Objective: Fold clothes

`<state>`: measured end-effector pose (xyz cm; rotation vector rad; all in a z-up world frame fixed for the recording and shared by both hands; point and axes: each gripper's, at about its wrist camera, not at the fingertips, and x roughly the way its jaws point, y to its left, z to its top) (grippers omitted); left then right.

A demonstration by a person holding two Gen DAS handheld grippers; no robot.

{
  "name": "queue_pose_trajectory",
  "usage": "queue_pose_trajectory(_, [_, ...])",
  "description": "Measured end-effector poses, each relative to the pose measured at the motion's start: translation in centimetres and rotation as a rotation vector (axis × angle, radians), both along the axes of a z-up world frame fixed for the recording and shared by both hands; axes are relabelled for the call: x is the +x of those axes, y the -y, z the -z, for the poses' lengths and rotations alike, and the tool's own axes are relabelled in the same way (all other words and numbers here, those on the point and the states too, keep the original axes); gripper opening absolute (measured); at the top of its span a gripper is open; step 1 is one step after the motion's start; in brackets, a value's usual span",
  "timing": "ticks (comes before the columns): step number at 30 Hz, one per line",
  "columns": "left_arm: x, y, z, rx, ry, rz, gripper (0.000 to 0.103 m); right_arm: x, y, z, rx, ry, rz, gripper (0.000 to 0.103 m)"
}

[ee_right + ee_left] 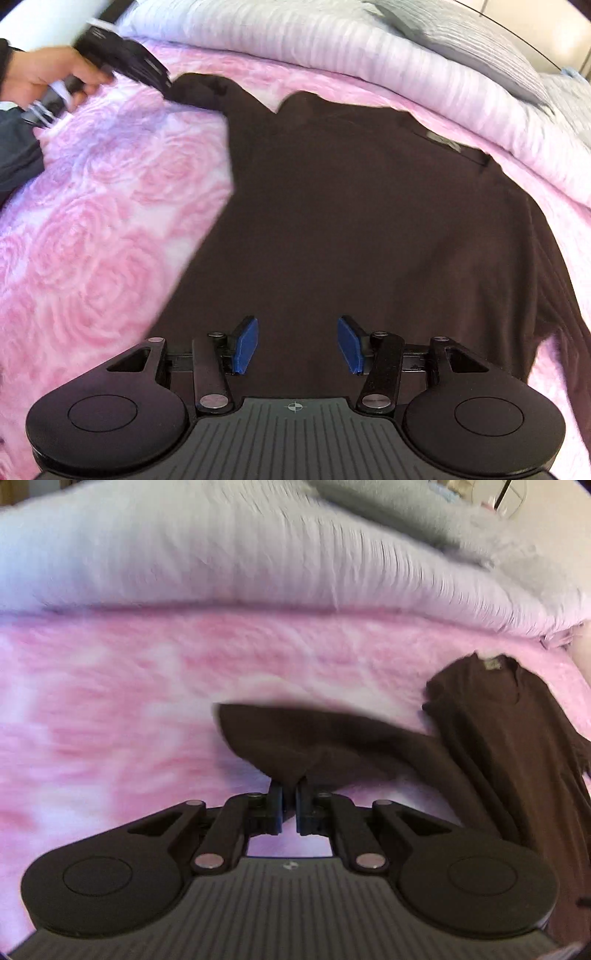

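Pink rose blanket bears a dark brown shirt, sleeve outstretched.

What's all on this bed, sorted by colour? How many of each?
Dark brown: 1, the shirt, its sleeve pinched in the left claw
Pink: 1, the rose-patterned blanket
Pale lilac-white: 1, the ribbed cover
Grey: 1, the ribbed pillow
Total: 4
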<state>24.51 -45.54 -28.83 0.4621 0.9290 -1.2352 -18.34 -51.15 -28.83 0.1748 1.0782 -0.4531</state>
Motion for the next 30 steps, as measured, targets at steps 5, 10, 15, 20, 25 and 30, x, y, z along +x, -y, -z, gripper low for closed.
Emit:
queue_pose_trajectory(5, [4.7,-10.5,-3.5,0.121,0.074,-0.173,0.004,2.7,-1.3,-1.1,0.001,0.019,-0.017,0.052])
queue_pose_trajectory(10, [5.9,-16.4,-2.4,0.273,0.100,-0.242,0.004,5.1,-2.4,-0.3,0.032,0.010,-0.057,0.052])
queue_pose_trajectory(15, [7.2,-19.8,-2.5,0.266,0.041,-0.383,0.005,5.9,-3.3,0.2,0.041,-0.004,-0.102,0.052])
queue_pose_trajectory(20, [9.2,-22.7,-2.8,0.232,-0.150,-0.511,0.017,6.4,-3.6,0.5,0.044,-0.020,-0.117,0.052])
queue_pose_trajectory(25, [8.1,-22.8,-6.0,0.194,0.142,-0.298,0.039,7.0,-3.6,0.1,0.044,0.002,-0.126,0.052])
queue_pose_trajectory(30, [3.9,-20.2,-5.0,0.229,0.357,0.108,0.056,9.0,-4.2,0.7,0.044,0.016,-0.189,0.052])
